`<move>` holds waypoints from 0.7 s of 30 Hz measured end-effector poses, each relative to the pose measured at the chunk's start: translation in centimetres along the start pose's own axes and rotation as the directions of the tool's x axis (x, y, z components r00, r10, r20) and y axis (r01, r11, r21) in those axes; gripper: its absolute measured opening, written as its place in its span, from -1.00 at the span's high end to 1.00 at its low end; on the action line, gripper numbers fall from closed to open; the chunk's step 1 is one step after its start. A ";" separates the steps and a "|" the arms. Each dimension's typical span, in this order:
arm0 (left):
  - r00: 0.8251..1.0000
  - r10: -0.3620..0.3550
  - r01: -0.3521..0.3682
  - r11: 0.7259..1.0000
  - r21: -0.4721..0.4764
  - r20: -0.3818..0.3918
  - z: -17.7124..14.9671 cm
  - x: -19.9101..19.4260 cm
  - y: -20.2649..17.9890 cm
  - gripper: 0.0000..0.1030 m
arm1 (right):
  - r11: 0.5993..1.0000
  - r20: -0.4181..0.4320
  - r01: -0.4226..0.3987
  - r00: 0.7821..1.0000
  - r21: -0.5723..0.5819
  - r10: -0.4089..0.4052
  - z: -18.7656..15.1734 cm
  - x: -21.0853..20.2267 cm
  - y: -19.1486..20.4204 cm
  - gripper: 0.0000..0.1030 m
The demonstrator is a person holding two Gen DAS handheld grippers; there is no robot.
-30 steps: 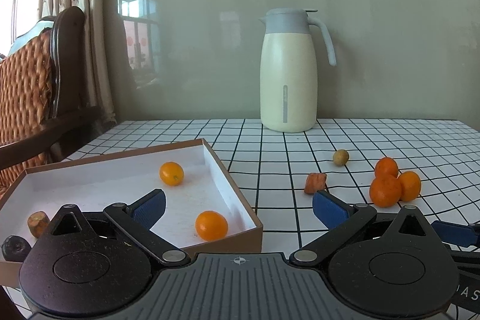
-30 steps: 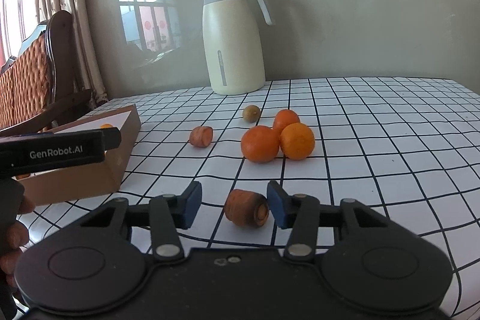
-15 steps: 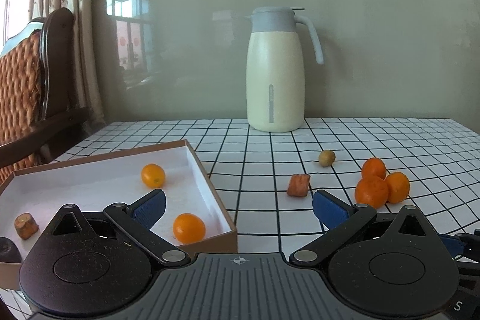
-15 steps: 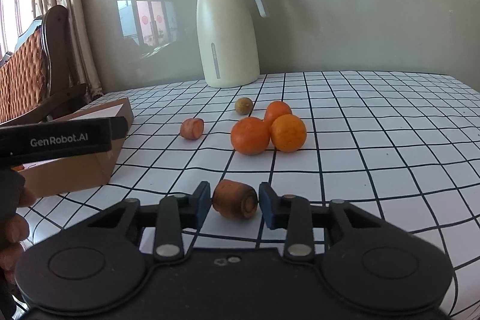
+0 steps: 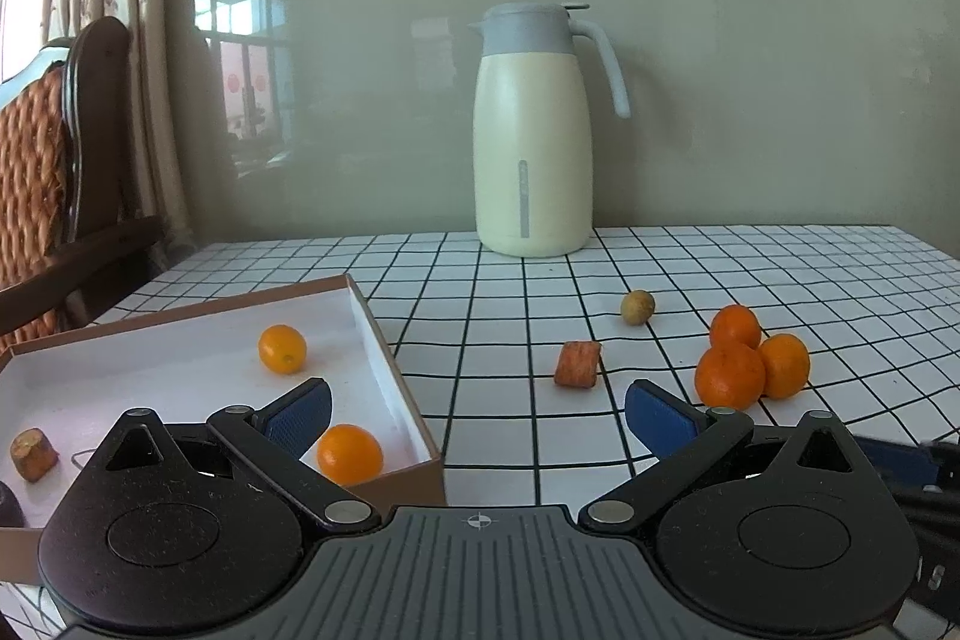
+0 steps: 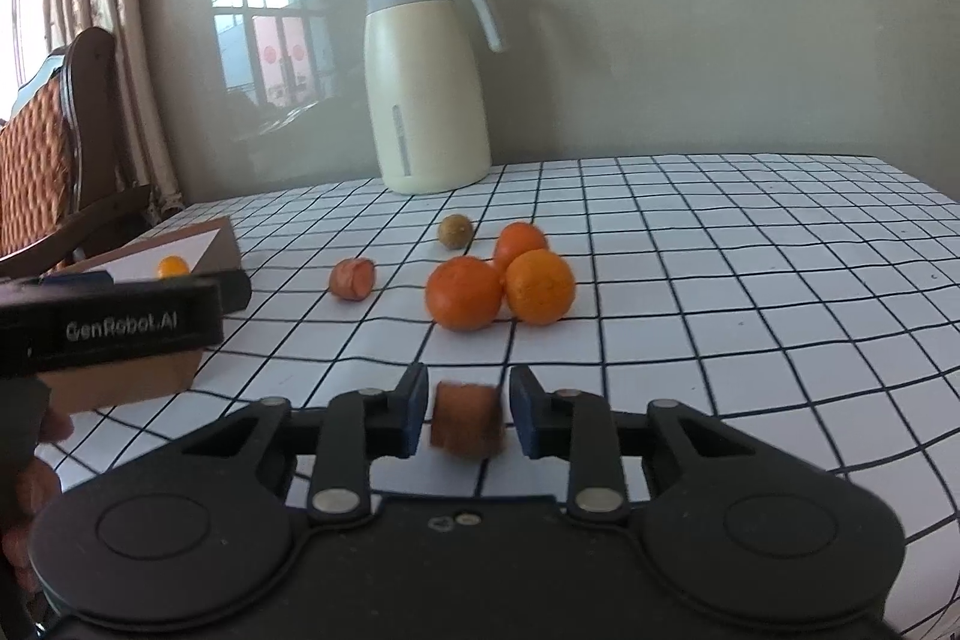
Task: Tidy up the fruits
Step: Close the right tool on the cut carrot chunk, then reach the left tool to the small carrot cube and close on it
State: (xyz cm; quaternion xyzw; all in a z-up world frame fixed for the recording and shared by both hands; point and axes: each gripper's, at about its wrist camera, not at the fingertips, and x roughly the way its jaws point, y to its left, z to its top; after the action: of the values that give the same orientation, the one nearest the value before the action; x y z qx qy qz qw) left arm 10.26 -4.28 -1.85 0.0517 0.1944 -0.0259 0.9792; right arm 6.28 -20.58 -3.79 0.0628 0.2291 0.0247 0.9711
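Note:
My right gripper [image 6: 468, 415] is shut on a brown-orange chunk [image 6: 467, 421], low over the checked table near the front. Beyond it sit three oranges [image 6: 465, 293] in a cluster, a second chunk [image 6: 353, 278] and a small brown round fruit [image 6: 454, 231]. My left gripper [image 5: 477, 415] stands open and holds nothing, with its left finger over the right end of the shallow cardboard box [image 5: 384, 340]. Inside the box lie two small oranges [image 5: 282, 349] [image 5: 350, 453] and a chunk [image 5: 33, 454].
A cream thermos jug [image 5: 531, 160] stands at the back of the table by the wall. A wooden chair [image 5: 72, 172] with a woven back is at the far left. A hand [image 6: 24, 490] holds the left gripper's body [image 6: 120, 328] beside the box [image 6: 222, 244].
The right jaws have closed in from both sides onto the chunk between them. The left gripper has stayed open, about where it was.

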 end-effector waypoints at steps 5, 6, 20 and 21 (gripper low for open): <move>1.000 -0.007 0.007 1.000 0.005 -0.014 -0.1 0.6 -0.8 -1.00 | 1.000 -0.022 -0.018 1.000 0.021 0.018 -0.1 0.4 -0.2 0.51; 1.000 -0.009 0.009 1.000 0.004 -0.017 -0.1 0.8 -1.0 -1.00 | 1.000 -0.033 -0.017 0.999 0.017 0.018 -0.2 0.6 -0.1 0.51; 0.999 -0.011 0.011 1.000 0.001 -0.041 -0.2 2.7 -2.6 -1.00 | 0.998 -0.007 0.041 0.999 0.045 -0.040 0.1 0.6 -2.1 0.58; 0.999 0.001 0.000 1.000 0.010 -0.038 -0.3 2.9 -2.9 -1.00 | 0.997 -0.007 0.050 0.999 0.063 -0.050 0.3 1.0 -2.7 0.58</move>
State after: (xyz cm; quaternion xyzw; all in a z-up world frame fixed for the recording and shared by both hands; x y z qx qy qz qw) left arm 12.62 -7.18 -3.48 0.0569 0.2128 -0.0256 0.9751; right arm 7.32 -23.18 -4.29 0.0875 0.2338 -0.0065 0.9683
